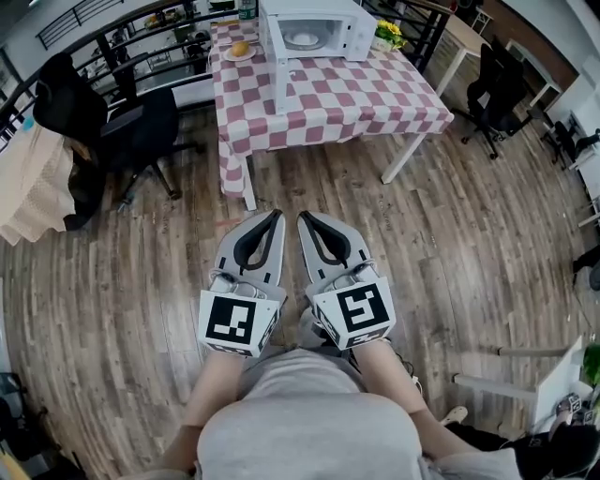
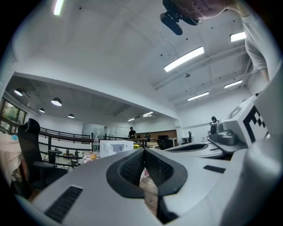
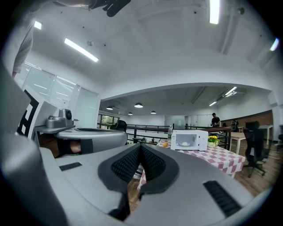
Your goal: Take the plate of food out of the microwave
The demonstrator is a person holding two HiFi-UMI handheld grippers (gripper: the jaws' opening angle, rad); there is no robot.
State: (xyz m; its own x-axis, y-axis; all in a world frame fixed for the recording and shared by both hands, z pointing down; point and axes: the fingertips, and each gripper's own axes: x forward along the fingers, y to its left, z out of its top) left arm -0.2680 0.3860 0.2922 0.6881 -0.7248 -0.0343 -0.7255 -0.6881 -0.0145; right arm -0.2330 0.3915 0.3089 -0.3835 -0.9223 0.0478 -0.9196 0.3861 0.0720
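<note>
Head view: microwave [image 1: 314,30] lettering unreadable; left gripper [image 1: 275,217], right gripper [image 1: 305,218] closed.

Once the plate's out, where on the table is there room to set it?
The checkered table is bare across its near half, before the microwave. Its far edge is crowded: small plate at left, flowers at right.

Distant microwave [image 1: 314,30] in all three views
</note>
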